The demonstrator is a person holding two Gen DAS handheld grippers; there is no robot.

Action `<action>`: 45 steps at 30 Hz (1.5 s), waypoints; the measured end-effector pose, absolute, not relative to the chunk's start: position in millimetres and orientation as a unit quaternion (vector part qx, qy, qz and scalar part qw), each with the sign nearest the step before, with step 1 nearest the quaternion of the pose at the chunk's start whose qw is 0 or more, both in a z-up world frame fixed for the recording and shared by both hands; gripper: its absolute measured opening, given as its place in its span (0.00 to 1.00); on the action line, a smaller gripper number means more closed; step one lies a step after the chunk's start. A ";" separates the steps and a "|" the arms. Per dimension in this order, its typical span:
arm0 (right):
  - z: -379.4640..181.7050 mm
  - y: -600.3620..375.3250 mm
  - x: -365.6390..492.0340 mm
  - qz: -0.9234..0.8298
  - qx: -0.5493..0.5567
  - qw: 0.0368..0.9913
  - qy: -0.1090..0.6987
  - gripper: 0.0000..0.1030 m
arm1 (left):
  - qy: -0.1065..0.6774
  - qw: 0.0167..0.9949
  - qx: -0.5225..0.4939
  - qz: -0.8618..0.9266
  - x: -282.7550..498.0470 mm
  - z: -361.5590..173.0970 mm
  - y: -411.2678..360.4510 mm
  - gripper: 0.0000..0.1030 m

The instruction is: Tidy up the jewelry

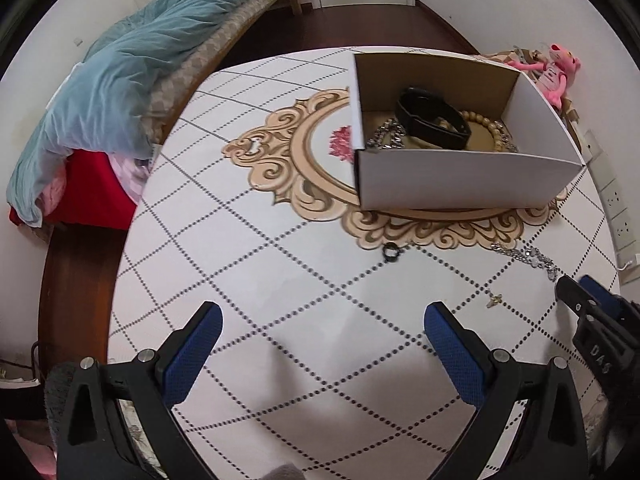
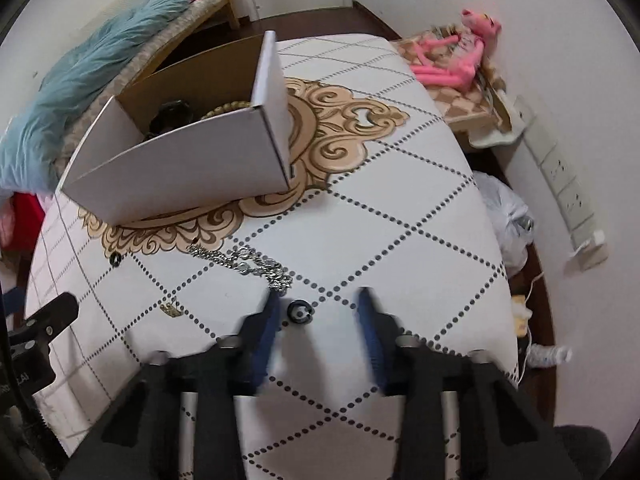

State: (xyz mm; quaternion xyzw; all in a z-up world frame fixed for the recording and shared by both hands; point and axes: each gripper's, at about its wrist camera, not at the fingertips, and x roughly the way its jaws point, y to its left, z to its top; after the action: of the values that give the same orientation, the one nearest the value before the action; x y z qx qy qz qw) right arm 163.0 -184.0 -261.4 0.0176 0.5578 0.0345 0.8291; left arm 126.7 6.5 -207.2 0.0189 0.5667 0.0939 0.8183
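1. Right gripper (image 2: 318, 310) is down low over the table (image 2: 400, 208), fingers spread apart, with a small black ring (image 2: 299, 312) sitting between them, closer to the left finger. Nothing held yet.
2. Left gripper (image 1: 322, 330) hovers wide open and empty over bare table.
3. Box (image 1: 460, 178) already holds a black band (image 1: 434, 120), a bead bracelet (image 1: 494, 130) and a chain.
4. Loose on the table: silver chain (image 2: 248, 262) just beyond the right fingers, a second dark ring (image 1: 390, 252), and a little gold charm (image 1: 495, 299).
5. My tip: centre the fingers on the ring first, press the tips flat to the table, then close slowly so it doesn't skid into the chain.
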 end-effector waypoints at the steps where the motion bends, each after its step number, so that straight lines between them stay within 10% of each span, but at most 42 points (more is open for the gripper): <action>1: -261.1 -181.1 161.1 0.040 0.013 0.831 0.555 0.12 | 0.567 0.819 0.018 0.090 126.5 -207.6 4.4 1.00; 11: -252.4 -213.6 147.9 0.020 0.079 0.832 0.549 0.12 | 0.571 0.821 -0.009 -0.002 128.2 -219.0 -43.9 0.95; 26: -246.7 -241.1 145.7 -0.008 0.097 0.832 0.546 0.12 | 0.560 0.827 -0.002 -0.050 133.4 -242.3 -73.8 0.06; 45: -167.4 -212.4 179.3 0.072 0.119 0.861 0.490 0.12 | 0.502 0.857 -0.067 -0.093 161.7 -140.0 -26.9 0.06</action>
State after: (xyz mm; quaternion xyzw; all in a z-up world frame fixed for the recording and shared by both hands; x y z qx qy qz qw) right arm 179.3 -212.4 -167.4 0.1188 0.4898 0.0724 0.8606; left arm 161.7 -26.9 -140.0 -0.0673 0.5023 -0.0932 0.8570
